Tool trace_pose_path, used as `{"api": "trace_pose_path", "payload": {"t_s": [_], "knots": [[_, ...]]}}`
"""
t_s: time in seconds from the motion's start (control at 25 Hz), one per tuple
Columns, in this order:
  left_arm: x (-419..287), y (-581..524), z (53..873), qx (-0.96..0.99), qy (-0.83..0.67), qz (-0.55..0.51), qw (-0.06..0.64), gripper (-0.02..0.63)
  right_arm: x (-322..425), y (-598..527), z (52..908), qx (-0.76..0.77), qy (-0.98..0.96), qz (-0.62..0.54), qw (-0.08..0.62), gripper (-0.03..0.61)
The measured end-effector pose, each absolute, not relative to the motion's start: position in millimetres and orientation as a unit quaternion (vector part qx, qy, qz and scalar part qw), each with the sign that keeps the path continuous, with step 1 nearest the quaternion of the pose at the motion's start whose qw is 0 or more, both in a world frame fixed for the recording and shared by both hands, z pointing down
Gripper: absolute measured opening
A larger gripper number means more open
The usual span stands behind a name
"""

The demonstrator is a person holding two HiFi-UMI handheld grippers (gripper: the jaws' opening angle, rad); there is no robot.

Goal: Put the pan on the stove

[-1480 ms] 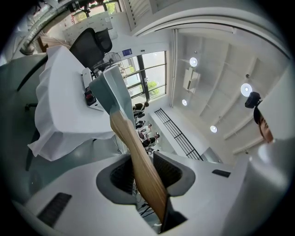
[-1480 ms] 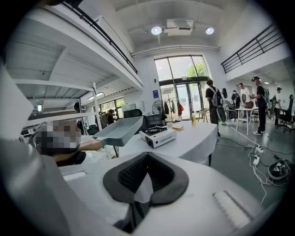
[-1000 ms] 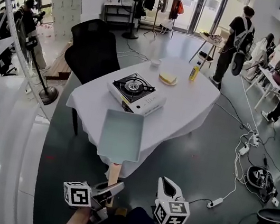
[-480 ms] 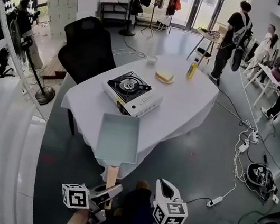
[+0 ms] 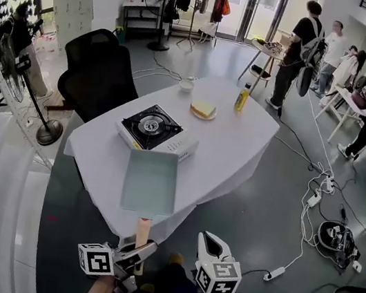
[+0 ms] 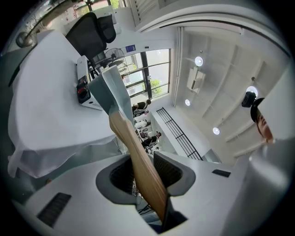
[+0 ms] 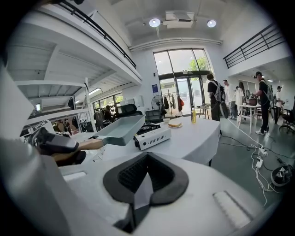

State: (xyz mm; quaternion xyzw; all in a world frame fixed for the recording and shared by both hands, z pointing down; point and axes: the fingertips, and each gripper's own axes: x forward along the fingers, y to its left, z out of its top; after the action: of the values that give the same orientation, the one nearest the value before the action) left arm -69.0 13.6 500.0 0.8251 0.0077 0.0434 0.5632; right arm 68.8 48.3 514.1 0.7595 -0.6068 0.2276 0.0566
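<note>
Left claw (image 5: 142,250) clamped on pan (image 5: 151,182) handle (image 5: 144,230); pan hangs just short of stove (image 5: 156,131), long axis toward it. Right claw (image 5: 207,242) closed, empty.

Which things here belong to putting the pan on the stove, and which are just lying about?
Job: pan, held by its handle in the left tongs; stove.
Lying about: bread, yellow bottle, white cup, black chair.

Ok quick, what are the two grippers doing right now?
Left gripper: closed on the wooden handle of the pan.
Right gripper: closed, holding nothing.
</note>
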Motion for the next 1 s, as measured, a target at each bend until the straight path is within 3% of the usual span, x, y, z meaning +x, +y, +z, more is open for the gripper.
{"api": "trace_pose_path", "payload": {"t_s": [0.64, 1.0], "knots": [[57.0, -69.2, 499.1, 0.834, -0.035, 0.005, 0.55, 0.123, 203.0, -38.7, 513.6, 0.734, -0.642, 0.213, 0.065, 0.0], [86.1, -81.3, 499.6, 0.833, -0.052, -0.009, 0.551, 0.123, 229.4, -66.8, 514.4, 0.713, -0.668, 0.203, 0.065, 0.0]]}}
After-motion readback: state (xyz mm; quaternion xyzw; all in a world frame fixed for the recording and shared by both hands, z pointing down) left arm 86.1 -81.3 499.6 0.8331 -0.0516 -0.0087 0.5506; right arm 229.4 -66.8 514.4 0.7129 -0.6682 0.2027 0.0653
